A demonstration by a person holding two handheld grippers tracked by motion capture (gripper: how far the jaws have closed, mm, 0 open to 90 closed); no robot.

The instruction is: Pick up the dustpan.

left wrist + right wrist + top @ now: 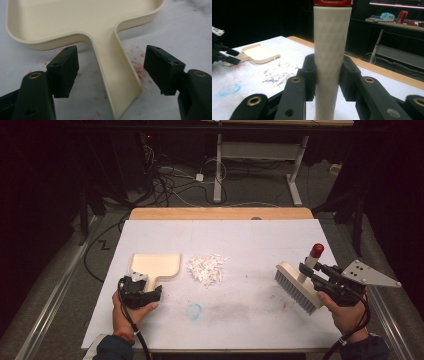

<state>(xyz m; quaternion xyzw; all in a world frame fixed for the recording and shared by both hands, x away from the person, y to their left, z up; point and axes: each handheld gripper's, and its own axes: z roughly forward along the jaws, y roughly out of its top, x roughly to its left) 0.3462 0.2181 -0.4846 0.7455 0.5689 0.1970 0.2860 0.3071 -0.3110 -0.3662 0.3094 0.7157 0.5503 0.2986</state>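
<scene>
Your right gripper [327,75] clamps the brush [298,286]; your left gripper [111,72] gapes astride the dustpan [82,22] handle. Close it, then sweep the scraps [206,268] panward.

Table [260,237] evenly lit, surroundings dark, close-ups soft.

Dustpan [82,22] smooth cream plastic, slight sheen; brush handle [332,50] matt, diamond-textured; scraps [205,267] white paper.
</scene>
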